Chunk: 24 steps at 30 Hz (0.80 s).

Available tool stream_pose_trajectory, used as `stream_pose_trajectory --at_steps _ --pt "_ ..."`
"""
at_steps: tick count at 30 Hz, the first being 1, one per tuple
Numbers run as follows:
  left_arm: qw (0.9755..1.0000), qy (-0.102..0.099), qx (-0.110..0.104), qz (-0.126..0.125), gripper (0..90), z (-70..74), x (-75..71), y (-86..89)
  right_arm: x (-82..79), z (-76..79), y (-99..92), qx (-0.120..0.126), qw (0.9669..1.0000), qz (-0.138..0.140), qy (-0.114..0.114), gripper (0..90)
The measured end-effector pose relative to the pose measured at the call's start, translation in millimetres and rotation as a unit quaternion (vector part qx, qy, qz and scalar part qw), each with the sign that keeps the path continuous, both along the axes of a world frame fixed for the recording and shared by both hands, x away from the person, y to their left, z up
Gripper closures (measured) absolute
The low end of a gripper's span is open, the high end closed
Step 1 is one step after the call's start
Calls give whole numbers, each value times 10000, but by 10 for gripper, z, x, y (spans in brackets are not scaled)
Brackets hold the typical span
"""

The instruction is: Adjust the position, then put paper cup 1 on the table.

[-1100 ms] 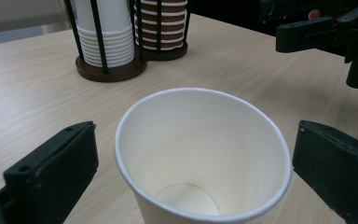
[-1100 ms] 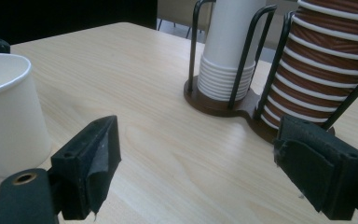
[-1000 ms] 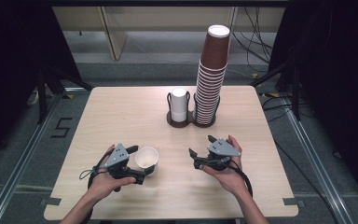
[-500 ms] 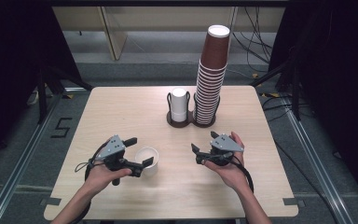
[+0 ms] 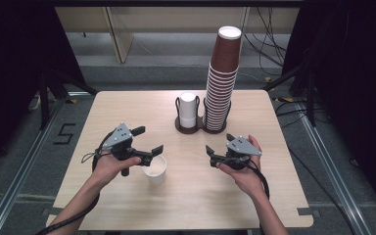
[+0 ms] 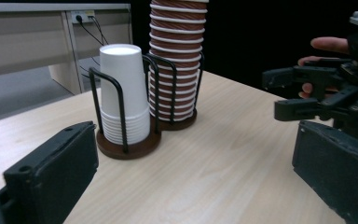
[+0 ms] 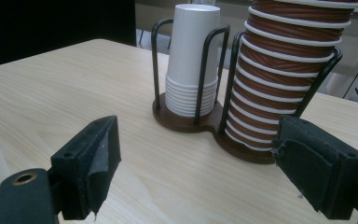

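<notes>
White paper, thin-walled: the cup (image 5: 156, 169) stands upright on the table (image 5: 127, 105), mouth up, at about 7 o'clock from the wire holder (image 5: 196, 125), near my edge.

Left gripper (image 5: 148, 142) hangs just above the cup, jaws apart, nothing between them. From the high view I can't tell whether its near jaw touches the rim. In its own view the jaws stand wide, looking toward the holder.

Right gripper (image 5: 209, 152) sits at about 3 o'clock from the cup, well apart from it, jaws apart and empty.

The holder, at 12 o'clock on the table, carries a short white stack (image 5: 188, 108) and a tall brown stack (image 5: 221, 73).

Handling, my judgement: the cup is very light, will tip or skid at a nudge, and crushes under a hard squeeze. The rolled rim is the stiffest part. I'd take it just under the rim, jaws across the wall, light pressure.
</notes>
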<state>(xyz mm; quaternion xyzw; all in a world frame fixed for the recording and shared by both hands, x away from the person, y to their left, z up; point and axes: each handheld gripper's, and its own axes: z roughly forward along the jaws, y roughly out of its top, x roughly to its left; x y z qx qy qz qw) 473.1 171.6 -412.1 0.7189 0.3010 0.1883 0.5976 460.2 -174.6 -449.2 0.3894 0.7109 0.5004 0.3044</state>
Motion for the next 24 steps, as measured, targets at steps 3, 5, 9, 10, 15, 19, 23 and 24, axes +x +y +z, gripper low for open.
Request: stream_pose_trajectory --at_steps 3,5,9,10,15,19,23,24 --pt "10000 -31 0 15 0 31 73 -17 14 2 -2 22 10000 0 27 157" --pt "10000 -54 47 41 0 57 111 -27 32 5 -9 17 9999 0 -105 158" --pt "9999 -90 38 32 0 86 161 -46 33 16 -12 93 10000 28 -21 158" --pt "10000 -88 39 22 0 87 168 -53 33 17 -14 81 10000 20 -8 159" --pt "9999 -79 79 26 0 89 223 -113 36 23 -16 39 10000 -15 19 159" --pt "9996 -270 105 -36 0 125 318 -172 68 44 -10 65 10000 -7 -44 159" --pt "9994 -301 174 -49 0 182 386 -267 124 109 -22 74 9999 -36 -97 158" --pt "9995 -249 157 -69 0 193 401 -297 137 129 -23 52 9999 -53 -115 158"
